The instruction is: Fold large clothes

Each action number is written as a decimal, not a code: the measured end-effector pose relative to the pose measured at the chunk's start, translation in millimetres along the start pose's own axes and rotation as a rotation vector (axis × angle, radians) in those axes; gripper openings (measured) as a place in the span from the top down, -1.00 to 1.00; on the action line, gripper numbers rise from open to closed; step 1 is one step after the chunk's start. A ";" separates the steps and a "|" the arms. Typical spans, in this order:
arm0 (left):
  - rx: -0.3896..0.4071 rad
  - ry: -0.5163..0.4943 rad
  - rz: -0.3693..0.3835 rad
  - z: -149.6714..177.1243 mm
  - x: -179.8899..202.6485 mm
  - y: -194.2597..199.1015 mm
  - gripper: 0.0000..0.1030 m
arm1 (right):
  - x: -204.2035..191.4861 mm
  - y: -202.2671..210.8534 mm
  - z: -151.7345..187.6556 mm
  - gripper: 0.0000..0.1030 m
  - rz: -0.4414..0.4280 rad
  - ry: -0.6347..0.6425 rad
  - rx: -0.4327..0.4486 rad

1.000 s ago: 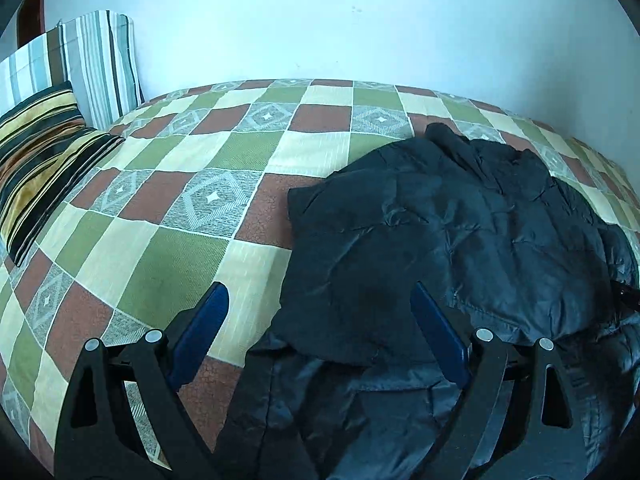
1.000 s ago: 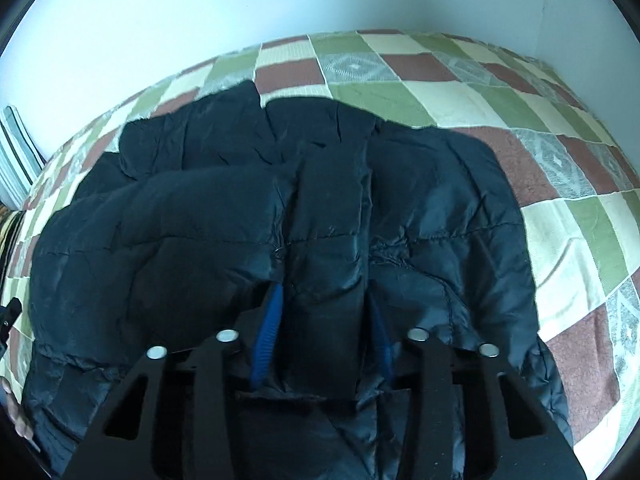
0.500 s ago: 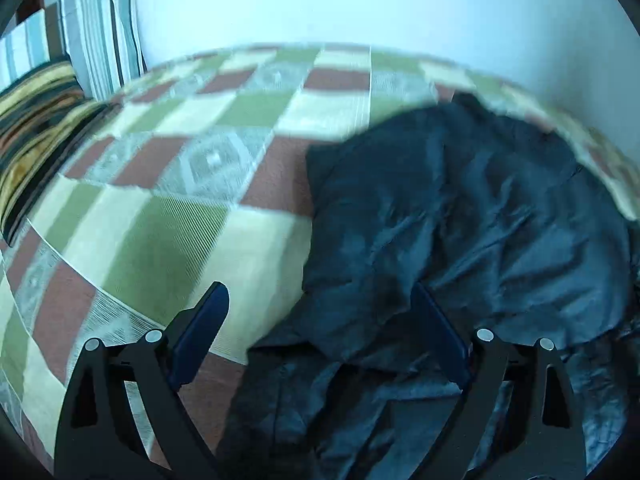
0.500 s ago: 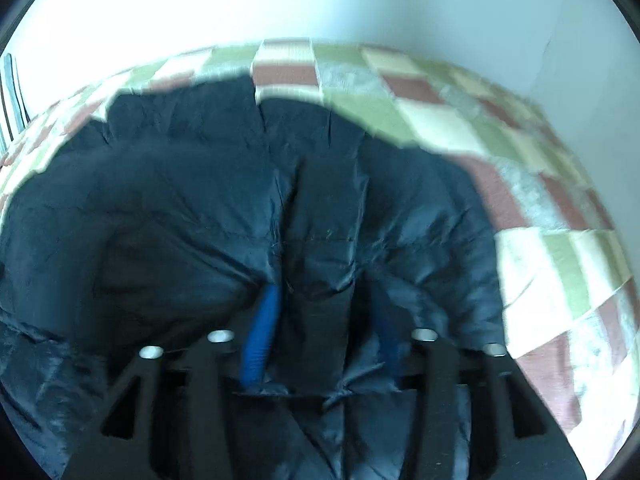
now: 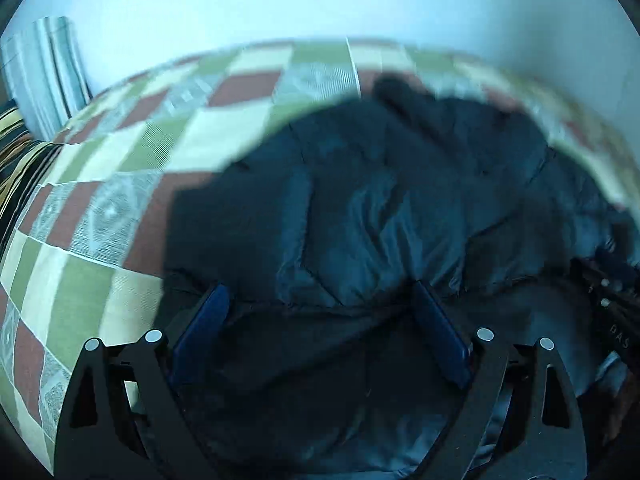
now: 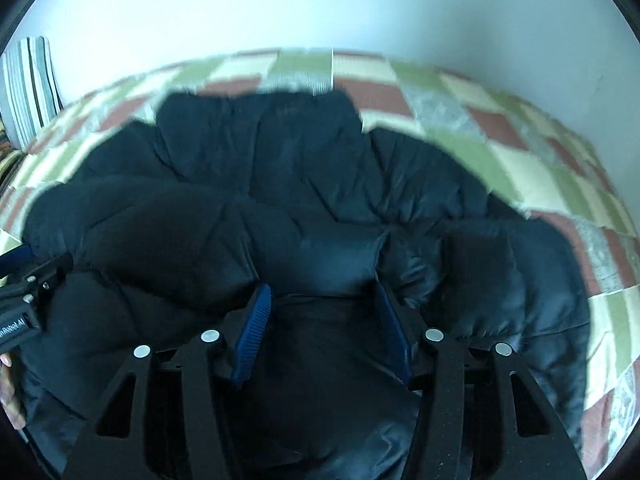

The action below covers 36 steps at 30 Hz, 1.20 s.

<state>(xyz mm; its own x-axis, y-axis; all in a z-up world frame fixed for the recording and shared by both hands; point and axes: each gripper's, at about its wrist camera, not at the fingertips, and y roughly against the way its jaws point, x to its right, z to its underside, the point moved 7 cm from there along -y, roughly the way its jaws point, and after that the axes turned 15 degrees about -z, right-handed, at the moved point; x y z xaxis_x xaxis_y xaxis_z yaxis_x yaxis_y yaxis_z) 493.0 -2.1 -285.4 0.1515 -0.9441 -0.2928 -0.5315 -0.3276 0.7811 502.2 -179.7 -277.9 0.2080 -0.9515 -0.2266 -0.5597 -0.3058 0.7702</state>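
Black and quilted, the jacket [image 6: 320,184] lies bunched on the bed's checked bedspread [image 5: 132,152], filling most of both my views. My left tool [image 5: 318,312] has its blue pads spread wide over the jacket's near edge, gripping nothing. My right tool [image 6: 322,316] is also parted, with a puffed fold of jacket between its pads. Striped pillows [image 5: 44,76] stand at the far left against the wall.
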 end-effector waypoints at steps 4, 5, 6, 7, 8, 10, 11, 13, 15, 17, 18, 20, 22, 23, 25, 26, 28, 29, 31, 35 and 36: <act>0.000 0.013 0.009 2.4 -0.2 -6.3 -0.80 | 0.8 -2.6 -2.1 -0.05 0.006 0.004 0.002; 0.010 0.016 0.001 1.6 -3.0 0.0 -0.79 | -0.6 3.7 -3.5 -0.06 0.005 0.004 0.012; 0.023 0.022 -0.007 1.5 -6.4 8.8 -0.75 | -1.9 12.9 -4.0 -0.07 0.001 -0.003 0.028; 0.040 0.035 -0.006 3.1 -10.2 20.5 -0.73 | -4.7 20.0 -2.7 -0.07 -0.001 -0.010 0.037; 0.054 0.047 0.004 4.8 -12.2 29.0 -0.73 | -6.9 27.8 -0.9 -0.08 -0.011 -0.017 0.049; 0.090 0.062 0.032 11.4 -12.7 47.9 -0.73 | -11.5 42.5 7.3 -0.09 -0.022 -0.017 0.069; 0.095 0.055 0.039 14.5 -9.8 51.6 -0.73 | -14.0 45.7 11.2 -0.09 -0.019 -0.008 0.071; 0.073 0.008 0.063 24.0 4.7 48.8 -0.74 | -18.5 43.6 23.7 -0.09 -0.007 0.011 0.048; 0.033 -0.037 0.041 30.8 16.9 33.6 -0.74 | -17.2 29.3 33.9 -0.16 0.013 0.022 0.006; -0.011 -0.051 0.048 33.9 23.4 20.6 -0.76 | -13.2 17.5 38.4 -0.18 0.012 0.018 -0.015; -0.025 -0.045 0.051 34.0 24.7 14.6 -0.78 | -11.0 12.9 39.8 -0.18 0.008 0.007 -0.014; -0.025 -0.045 0.038 35.5 26.9 8.7 -0.81 | -10.2 10.8 37.6 -0.19 0.016 0.009 -0.008; -0.008 -0.051 0.019 33.7 27.1 12.4 -0.81 | -11.8 14.7 35.1 -0.20 0.022 0.018 0.008; 0.005 -0.040 0.029 31.4 23.4 19.2 -0.81 | -12.0 20.4 33.7 -0.21 0.009 0.012 0.022; 0.022 -0.012 0.070 32.3 11.7 36.4 -0.81 | -11.2 41.3 33.7 -0.27 -0.029 -0.014 0.056; 0.027 0.000 0.085 37.2 5.6 44.9 -0.81 | -10.9 52.5 36.8 -0.36 -0.041 -0.024 0.065; 0.048 0.043 0.103 50.4 -21.1 67.2 -0.81 | -4.0 81.2 45.0 -0.51 -0.050 -0.026 0.092; 0.054 0.059 0.101 55.6 -32.7 74.4 -0.81 | 0.8 96.2 52.3 -0.52 -0.042 -0.020 0.103; 0.058 0.117 0.101 77.7 -67.0 93.4 -0.81 | 15.2 125.7 72.4 -0.52 -0.017 -0.019 0.117; 0.030 0.215 0.132 124.8 -121.2 115.0 -0.81 | 54.8 172.9 116.2 -0.52 0.026 -0.063 0.124; 0.017 0.236 0.123 139.9 -134.4 120.0 -0.81 | 67.1 187.4 133.0 -0.52 0.047 -0.079 0.123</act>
<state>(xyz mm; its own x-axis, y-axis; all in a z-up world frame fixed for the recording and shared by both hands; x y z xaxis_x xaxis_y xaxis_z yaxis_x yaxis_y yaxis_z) 292.3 90.7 -229.4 0.2738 -0.9600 -0.0579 -0.5719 -0.2109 0.7927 304.5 -305.3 -228.1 0.1182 -0.9630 -0.2422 -0.6623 -0.2582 0.7033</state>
